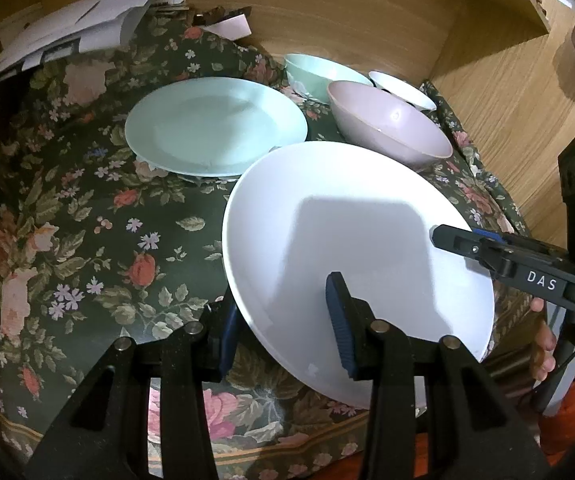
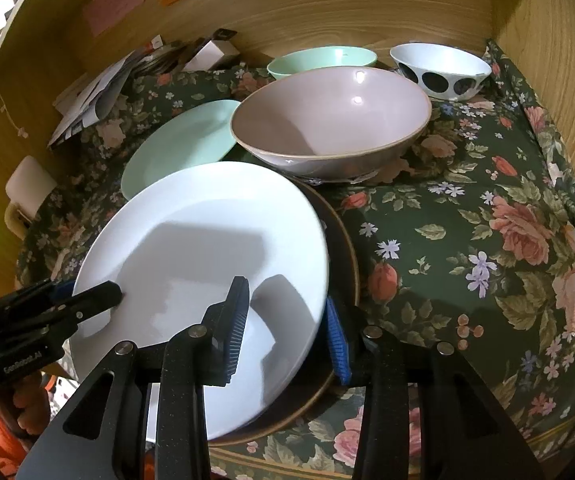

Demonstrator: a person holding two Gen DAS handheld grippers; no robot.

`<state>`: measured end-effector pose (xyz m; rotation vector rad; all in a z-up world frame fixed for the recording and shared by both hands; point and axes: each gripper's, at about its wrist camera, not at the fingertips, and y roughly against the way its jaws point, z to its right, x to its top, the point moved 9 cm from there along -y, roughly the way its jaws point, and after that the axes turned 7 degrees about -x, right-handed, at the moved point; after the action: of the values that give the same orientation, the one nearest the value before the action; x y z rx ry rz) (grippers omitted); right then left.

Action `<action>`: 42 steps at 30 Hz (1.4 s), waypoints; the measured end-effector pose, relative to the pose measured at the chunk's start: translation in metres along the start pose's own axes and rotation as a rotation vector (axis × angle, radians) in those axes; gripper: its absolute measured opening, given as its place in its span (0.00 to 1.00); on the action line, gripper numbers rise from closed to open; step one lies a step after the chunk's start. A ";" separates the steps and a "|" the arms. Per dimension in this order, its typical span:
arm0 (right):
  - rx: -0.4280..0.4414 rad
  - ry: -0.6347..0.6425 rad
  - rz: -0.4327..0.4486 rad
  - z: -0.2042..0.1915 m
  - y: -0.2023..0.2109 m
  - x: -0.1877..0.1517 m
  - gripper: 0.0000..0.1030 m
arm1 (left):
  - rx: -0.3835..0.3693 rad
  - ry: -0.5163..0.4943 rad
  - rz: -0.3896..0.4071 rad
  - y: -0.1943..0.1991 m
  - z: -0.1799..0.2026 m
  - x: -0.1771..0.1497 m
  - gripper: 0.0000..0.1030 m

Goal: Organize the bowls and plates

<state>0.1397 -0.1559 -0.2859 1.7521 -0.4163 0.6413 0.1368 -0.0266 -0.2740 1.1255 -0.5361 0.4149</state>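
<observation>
Floral tablecloth [image 1: 87, 240]; "DAS" on right gripper [image 1: 443, 236]; white plate [image 1: 367, 240]

Your white plate [image 2: 207, 248] covered most of the dark brown plate [image 2: 343, 240] beneath it, leaving only a rim crescent in the right wrist view. The pink bowl [image 2: 327, 124] hid the near side of the mint bowl [image 2: 323, 60] and one edge of the mint plate [image 2: 175, 144]. The papers [image 1: 67, 36] were too blurred to read. Whether your right gripper [image 2: 283, 332] actually touched the plates could not be told.
</observation>
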 end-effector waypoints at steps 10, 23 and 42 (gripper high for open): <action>-0.104 0.057 0.046 0.007 0.012 0.009 0.34 | -0.003 -0.012 -0.007 -0.006 0.001 0.001 0.38; -0.080 0.085 0.078 -0.006 0.018 0.026 0.43 | 0.020 -0.034 -0.012 -0.008 -0.002 0.004 0.39; 0.080 0.217 0.113 -0.070 -0.009 0.120 0.53 | 0.251 0.051 0.202 0.061 -0.089 0.082 0.70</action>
<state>0.2244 -0.0803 -0.2060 1.7206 -0.3442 0.9307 0.1851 0.0822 -0.2091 1.3018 -0.5658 0.6998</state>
